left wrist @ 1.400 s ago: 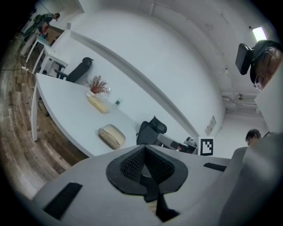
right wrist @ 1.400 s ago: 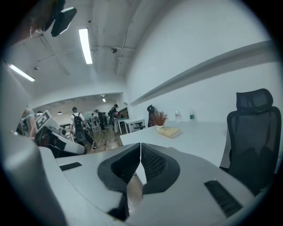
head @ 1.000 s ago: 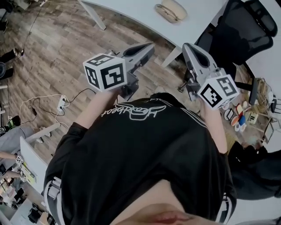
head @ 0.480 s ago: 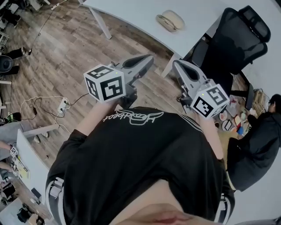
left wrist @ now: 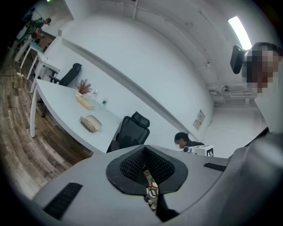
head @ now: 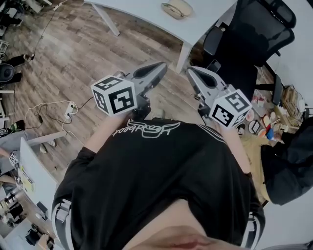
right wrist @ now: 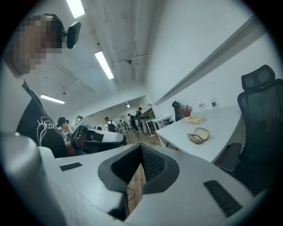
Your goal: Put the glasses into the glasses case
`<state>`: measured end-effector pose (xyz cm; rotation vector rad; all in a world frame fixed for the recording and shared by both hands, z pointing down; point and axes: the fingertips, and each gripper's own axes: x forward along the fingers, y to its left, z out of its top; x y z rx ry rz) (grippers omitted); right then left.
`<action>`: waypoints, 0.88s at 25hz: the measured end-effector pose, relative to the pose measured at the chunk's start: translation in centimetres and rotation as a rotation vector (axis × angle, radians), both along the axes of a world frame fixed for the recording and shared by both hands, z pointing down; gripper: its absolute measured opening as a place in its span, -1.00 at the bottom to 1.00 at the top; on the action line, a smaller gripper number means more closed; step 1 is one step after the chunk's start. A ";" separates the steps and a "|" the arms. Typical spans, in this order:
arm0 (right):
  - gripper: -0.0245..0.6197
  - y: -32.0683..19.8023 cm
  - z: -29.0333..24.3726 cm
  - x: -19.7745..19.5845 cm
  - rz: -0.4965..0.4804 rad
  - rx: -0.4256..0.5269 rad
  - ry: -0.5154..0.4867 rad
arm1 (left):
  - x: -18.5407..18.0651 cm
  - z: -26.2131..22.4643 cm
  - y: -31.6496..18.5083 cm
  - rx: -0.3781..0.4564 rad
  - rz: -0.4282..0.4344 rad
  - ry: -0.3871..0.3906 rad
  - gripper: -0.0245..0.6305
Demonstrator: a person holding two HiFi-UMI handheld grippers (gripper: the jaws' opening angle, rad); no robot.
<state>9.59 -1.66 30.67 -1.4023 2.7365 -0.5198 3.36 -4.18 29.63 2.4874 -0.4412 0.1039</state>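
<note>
A beige glasses case (head: 177,8) lies open on the white table (head: 142,10) at the top of the head view, far from both grippers. Thin-framed glasses (head: 170,10) rest at its near half. The case (left wrist: 90,123) also shows in the left gripper view, and the case (right wrist: 198,135) in the right gripper view. My left gripper (head: 159,69) and right gripper (head: 192,73) are held close in front of the black shirt, above the wood floor. Both point toward the table, jaws together, with nothing held. Jaws of the left gripper (left wrist: 145,152) and the right gripper (right wrist: 140,152) meet.
A black office chair (head: 254,39) stands at the table's right end, just beyond my right gripper. White table legs (head: 182,54) drop to the wooden floor. A power strip with cables (head: 69,108) lies left. Small clutter (head: 264,124) and a seated person (head: 288,166) are at the right.
The right gripper has swung left, closer to the left one. The table and case have slid toward the top of the head view. Both grippers stay shut and empty.
</note>
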 end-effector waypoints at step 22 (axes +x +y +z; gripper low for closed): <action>-0.90 7.3 0.3 2.6 0.057 0.003 -0.035 | 2.7 1.1 7.8 -0.015 0.047 -0.024 -0.91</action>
